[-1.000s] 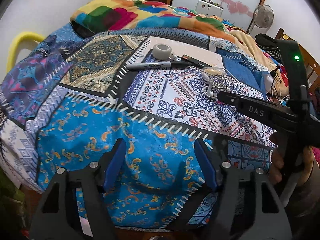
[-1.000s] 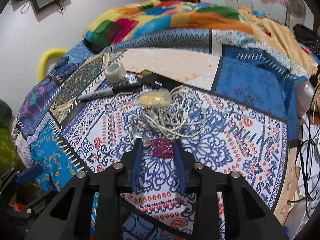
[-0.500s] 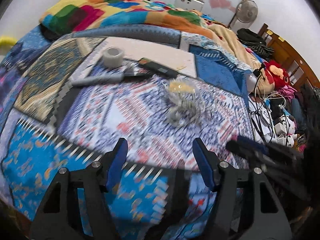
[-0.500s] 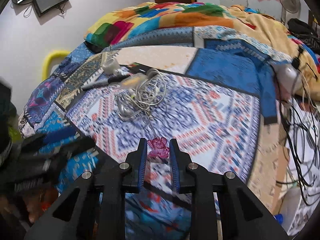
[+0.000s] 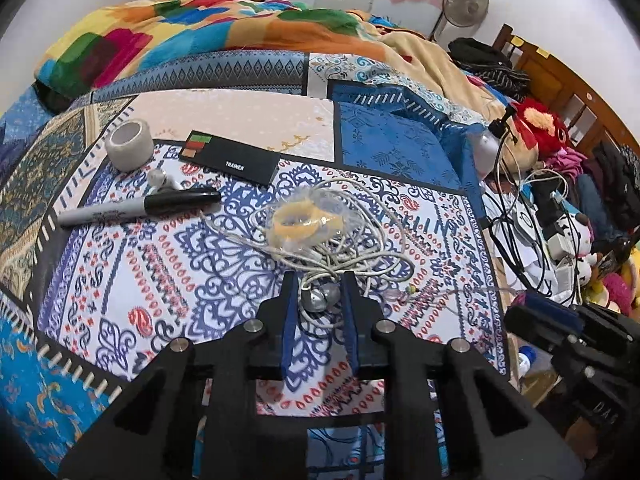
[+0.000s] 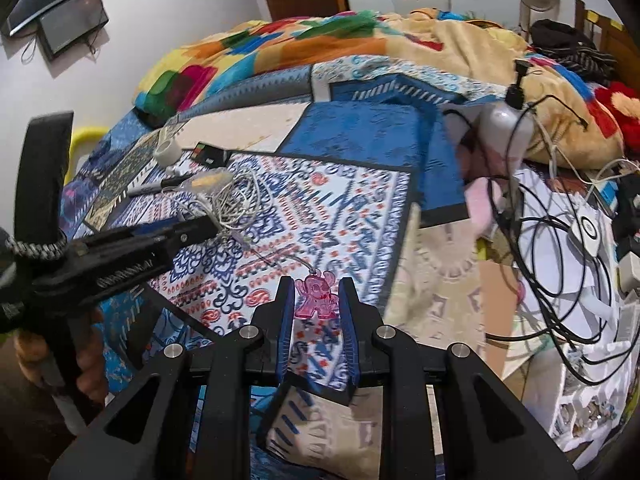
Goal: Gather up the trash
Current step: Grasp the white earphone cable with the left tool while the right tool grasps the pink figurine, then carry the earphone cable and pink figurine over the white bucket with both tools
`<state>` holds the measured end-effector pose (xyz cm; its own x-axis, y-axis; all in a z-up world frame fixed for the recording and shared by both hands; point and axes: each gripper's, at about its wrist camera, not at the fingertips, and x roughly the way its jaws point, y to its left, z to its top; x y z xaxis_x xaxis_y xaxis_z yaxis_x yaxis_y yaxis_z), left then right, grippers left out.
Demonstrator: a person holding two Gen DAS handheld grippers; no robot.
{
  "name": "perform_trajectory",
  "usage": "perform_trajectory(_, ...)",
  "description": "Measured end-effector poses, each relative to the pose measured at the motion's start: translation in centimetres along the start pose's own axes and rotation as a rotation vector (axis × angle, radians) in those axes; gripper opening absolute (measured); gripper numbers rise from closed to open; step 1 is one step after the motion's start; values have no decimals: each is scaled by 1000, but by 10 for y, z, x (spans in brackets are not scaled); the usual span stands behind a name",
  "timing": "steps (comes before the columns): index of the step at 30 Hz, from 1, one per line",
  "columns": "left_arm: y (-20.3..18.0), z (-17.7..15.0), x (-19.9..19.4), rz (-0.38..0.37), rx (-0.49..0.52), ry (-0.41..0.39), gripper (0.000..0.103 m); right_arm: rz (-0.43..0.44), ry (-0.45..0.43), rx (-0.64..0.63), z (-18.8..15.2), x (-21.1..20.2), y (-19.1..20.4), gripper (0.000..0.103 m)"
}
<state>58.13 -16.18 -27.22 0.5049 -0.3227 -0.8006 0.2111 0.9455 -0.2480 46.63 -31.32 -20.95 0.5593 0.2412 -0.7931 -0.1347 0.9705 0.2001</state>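
Grippers both narrow. Left gripper (image 5: 319, 280) just closed w/ tangled white cable (image 5: 340, 248) btwn its jaws, near bedspread (image 5: 120, 280) edge. Right gripper (image 6: 316, 292) pinched pink charm (image 6: 316, 293).

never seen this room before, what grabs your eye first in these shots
The bright patchwork bedspread fills both views, with a tangle of white cable heaped at its middle. The left gripper, whose jaws have just been closing, stands around the tangle's near end, on the silver earbuds. The right gripper pinches a pink translucent charm near the bed's edge.
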Motion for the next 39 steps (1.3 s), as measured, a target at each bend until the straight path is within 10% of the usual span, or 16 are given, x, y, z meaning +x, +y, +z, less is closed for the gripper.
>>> perform_trajectory(22,15,19,-160,43,-52,-226,10,37,-114,-4,21,-63,17,20)
perform_trajectory(39,44,-37,-277,108,-90,-302,9,65,-213,-90,22,-138,71,20)
